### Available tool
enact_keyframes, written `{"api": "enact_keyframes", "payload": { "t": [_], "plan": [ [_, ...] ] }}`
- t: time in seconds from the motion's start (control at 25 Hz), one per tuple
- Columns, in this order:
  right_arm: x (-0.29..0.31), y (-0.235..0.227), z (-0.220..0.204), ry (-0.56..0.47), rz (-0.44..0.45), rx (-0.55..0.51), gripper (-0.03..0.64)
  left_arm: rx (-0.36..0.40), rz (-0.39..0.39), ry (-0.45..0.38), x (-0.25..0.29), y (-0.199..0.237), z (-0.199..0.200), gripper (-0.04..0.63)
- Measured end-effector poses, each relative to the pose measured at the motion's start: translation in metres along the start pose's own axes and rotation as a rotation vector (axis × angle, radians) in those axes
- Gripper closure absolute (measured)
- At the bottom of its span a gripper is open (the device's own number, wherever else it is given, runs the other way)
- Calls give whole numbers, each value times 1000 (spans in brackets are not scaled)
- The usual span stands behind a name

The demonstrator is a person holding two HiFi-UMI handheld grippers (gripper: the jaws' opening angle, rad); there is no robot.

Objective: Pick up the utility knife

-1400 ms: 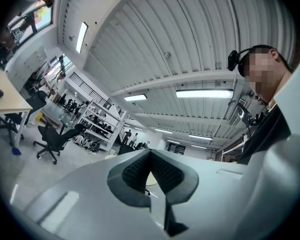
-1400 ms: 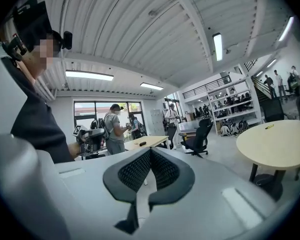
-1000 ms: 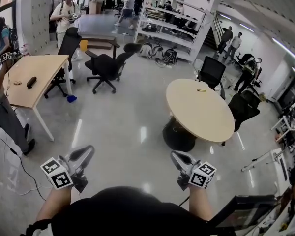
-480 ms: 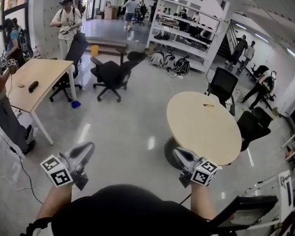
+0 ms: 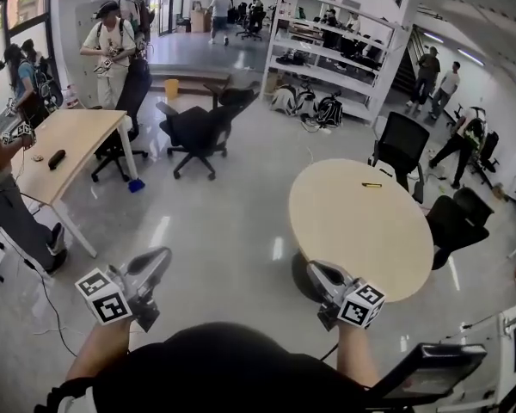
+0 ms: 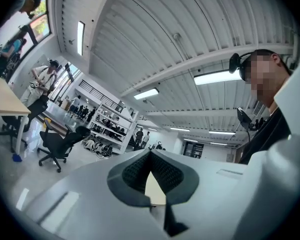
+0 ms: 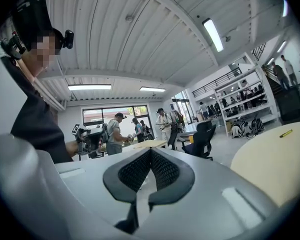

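Utility knife (image 5: 371, 184), taken to be the small yellow object, is seen lying toward the far side of the round bench (image 5: 327, 231), with its long axis set roughly crosswise to the line of approach. It is placed ahead and slightly to the right of the right gripper (image 5: 313, 269), which is held by the bench's near rim and is plainly nearer than the left gripper (image 5: 162, 255). Both pairs of jaws are clenched on nothing, and it is judged that they must be opened before any grasp.

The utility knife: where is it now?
The utility knife lies on the round table, right of centre in the head view, near its far edge by a black chair.
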State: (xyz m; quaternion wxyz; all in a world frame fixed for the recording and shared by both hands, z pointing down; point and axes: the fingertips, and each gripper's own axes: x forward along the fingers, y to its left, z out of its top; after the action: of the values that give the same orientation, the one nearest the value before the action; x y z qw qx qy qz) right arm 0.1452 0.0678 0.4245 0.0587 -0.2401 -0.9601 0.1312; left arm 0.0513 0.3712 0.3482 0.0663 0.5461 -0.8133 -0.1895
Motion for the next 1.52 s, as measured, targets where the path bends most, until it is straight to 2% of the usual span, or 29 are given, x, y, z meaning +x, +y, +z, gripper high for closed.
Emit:
{"api": "enact_keyframes", "payload": {
  "t": [0.16,0.32,0.48,0.64,0.84,1.2,1.52],
  "plan": [
    [2,-13,1,3,-19,23,603,-13,-18,22,20,6,-1,601],
    [17,-41,1,14,-46,18,603,-36,-40,31,51,36,-9,601],
    [42,-58,9,21,-95,8,601,-54,-86,26,73,73,1,601],
    [90,-77,31,6,-139,-4,603,-57,-139,24,103,125,25,601],
    [179,-85,57,5,-158,-31,601,-45,-179,16,116,208,75,601],
    [291,-114,65,15,-188,-28,603,-39,-175,28,134,328,116,601],
    [335,-158,77,36,-197,-26,603,-78,-164,34,169,381,120,601]
  ]
}}
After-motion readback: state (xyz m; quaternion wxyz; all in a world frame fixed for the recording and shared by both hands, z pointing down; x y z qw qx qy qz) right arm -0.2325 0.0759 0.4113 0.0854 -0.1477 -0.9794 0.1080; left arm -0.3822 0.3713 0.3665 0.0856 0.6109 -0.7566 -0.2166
